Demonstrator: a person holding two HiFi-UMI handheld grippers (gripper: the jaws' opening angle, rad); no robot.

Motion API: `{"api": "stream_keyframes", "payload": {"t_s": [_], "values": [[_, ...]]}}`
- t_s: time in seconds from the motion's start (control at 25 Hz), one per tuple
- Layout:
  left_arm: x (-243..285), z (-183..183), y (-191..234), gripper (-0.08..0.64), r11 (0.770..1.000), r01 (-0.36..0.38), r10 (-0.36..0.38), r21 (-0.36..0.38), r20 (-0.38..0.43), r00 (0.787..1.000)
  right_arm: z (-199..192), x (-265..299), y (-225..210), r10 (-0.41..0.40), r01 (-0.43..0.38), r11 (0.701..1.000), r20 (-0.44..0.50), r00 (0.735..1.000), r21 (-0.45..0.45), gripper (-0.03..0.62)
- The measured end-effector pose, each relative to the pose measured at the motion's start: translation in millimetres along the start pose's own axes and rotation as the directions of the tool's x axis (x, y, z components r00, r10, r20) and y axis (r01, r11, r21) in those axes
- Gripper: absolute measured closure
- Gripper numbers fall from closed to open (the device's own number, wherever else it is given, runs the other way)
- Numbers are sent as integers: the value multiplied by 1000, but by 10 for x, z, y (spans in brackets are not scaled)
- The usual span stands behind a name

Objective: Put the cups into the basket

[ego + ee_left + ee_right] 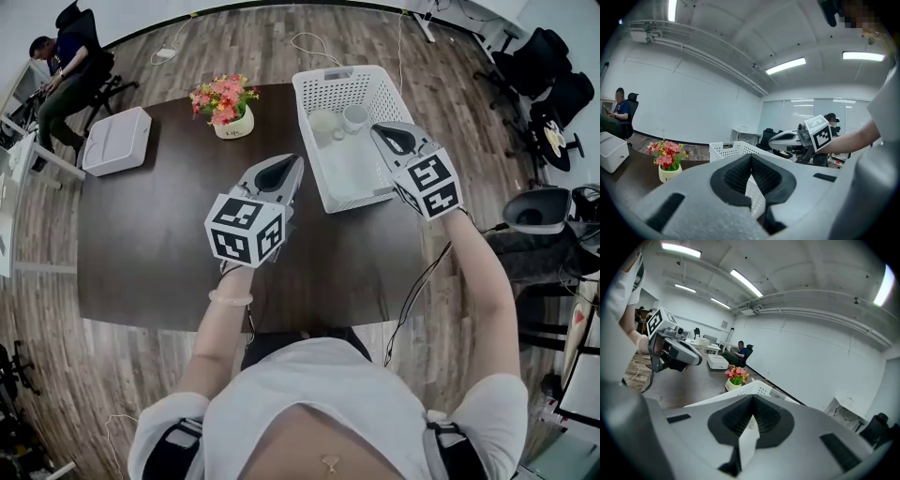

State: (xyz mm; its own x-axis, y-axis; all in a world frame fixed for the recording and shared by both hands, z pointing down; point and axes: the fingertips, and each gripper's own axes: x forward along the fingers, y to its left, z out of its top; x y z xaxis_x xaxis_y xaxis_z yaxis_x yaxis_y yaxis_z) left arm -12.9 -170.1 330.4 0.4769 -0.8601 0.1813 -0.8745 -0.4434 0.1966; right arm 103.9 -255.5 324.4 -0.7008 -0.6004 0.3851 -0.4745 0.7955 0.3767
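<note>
A white slatted basket (373,92) stands on the dark table (150,244) at the far right. Two pale cups lie inside it, one (325,123) beside the other (355,116). My left gripper (278,174) hovers over the table middle, left of the basket, shut and with nothing in it. Over the basket's right rim my right gripper (394,139) is also shut and holds nothing. In the left gripper view the jaws (751,161) meet, with the basket (729,149) and the right gripper (787,139) beyond. The right gripper view shows its own jaws (752,401) together above the basket (754,389).
A pot of pink and red flowers (225,103) stands left of the basket. A white box (117,141) lies on a stand off the table's far left corner. A person sits in a chair (70,66) at the far left; office chairs (548,66) stand at the right.
</note>
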Motion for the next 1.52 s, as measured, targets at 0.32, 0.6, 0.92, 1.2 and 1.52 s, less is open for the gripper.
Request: {"api": "stream_keyframes", "payload": {"t_s": [0.32,0.6,0.92,1.2,1.52], "values": [[-65,-91,-208,549,999,43,-43,13,-14,999,-121,-326,191,-71,72,993,-22,997,93,581],[-38,-174,-417,549,996,82,-82,27,-3,997,-167,-603,296,-194,187,960,9,981,210,581],[-136,-280,-464,549,998,63,-63,7,43,997,-96,-768,709,-329,287,876,46,943,387,581],[-326,-572,-436,549,1000,-4,6,-24,48,999,-83,-699,1234,-393,306,818,85,916,486,581],[-608,-825,-609,549,989,-106,95,103,112,989,-331,-748,1834,-464,354,717,32,885,601,581]]}}
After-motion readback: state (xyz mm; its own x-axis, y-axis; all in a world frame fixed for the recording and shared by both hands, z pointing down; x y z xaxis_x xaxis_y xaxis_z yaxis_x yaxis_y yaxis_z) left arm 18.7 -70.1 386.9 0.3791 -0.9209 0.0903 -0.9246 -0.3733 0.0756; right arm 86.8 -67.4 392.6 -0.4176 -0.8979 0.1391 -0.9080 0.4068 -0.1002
